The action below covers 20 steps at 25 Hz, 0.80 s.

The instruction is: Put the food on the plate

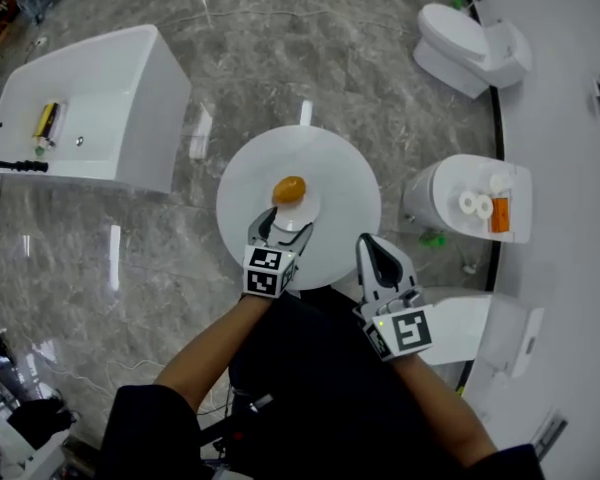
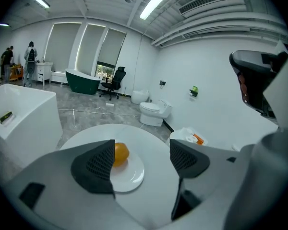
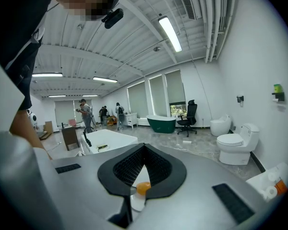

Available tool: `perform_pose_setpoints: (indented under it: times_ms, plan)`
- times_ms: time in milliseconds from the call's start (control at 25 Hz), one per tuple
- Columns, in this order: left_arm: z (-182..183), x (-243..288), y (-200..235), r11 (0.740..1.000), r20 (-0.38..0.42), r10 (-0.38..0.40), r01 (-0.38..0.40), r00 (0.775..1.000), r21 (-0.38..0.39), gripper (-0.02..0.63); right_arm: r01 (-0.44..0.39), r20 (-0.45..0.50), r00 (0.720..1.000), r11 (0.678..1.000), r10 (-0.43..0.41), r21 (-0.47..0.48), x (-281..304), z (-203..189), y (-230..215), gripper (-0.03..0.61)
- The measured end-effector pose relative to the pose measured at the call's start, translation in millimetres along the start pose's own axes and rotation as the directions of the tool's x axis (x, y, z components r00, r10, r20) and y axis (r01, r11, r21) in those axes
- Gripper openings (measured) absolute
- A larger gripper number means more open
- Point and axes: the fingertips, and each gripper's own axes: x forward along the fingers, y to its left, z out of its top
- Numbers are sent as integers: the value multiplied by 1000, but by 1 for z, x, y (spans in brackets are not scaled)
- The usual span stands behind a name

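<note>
Here, 1 round white table (image 1: 345, 163) stands on a grey marble floor, seen from above. On it sits 1 small white plate (image 1: 314, 206), and on the plate rests 1 piece of orange, rounded food (image 1: 289, 189), towards the plate's far side.

There are 2 handheld grippers, each with 1 marker cube. The left gripper (image 1: 285, 226) is over the near edge of the plate, its 2 jaws spread wide with nothing between them. Its tips are close to the food but not touching it. In the left gripper view, the left gripper (image 2: 143, 150) frames the plate (image 2: 129, 178) on the table (image 2: 153, 135), and the food (image 2: 122, 152) peeks out from behind the left pad.

The right gripper (image 1: 370, 250) is at the table's near right edge, away from the plate, its 2 jaws pressed together and holding nothing. In the right gripper view, the right gripper (image 3: 143, 162) has a small gap below its tips, through which the food (image 3: 143, 188) and a sliver of the plate (image 3: 138, 202) show.

Around the table: 1 white tub (image 1: 90, 108) to the left, 1 white toilet (image 1: 470, 48) at the upper right, and 1 white fixture (image 1: 450, 193) to the right carrying 2 paper rolls (image 1: 473, 204) and 1 orange box (image 1: 499, 214).
</note>
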Motion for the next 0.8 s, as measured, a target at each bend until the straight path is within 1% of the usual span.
perform_pose_setpoints:
  times_ms: [200, 400, 480, 680, 800]
  plan:
    - [12, -20, 7, 1000, 34, 28, -28, 999, -15, 344, 7, 25, 1000, 1000, -7, -12, 3, 8, -4, 2]
    - [17, -37, 14, 996, 36, 39, -36, 999, -78, 344, -7, 45, 999, 1000, 8, -14, 11, 19, 1, 2]
    - [22, -42, 15, 996, 44, 36, -32, 998, -88, 344, -17, 51, 999, 1000, 17, -15, 16, 22, 4, 2]
    - [43, -58, 16, 993, 107, 45, -33, 993, -111, 344, -40, 56, 998, 999, 41, -22, 24, 26, 10, 2]
    - [55, -67, 15, 992, 139, 49, -32, 989, -123, 344, -51, 66, 996, 998, 54, -43, 30, 35, 12, 2]
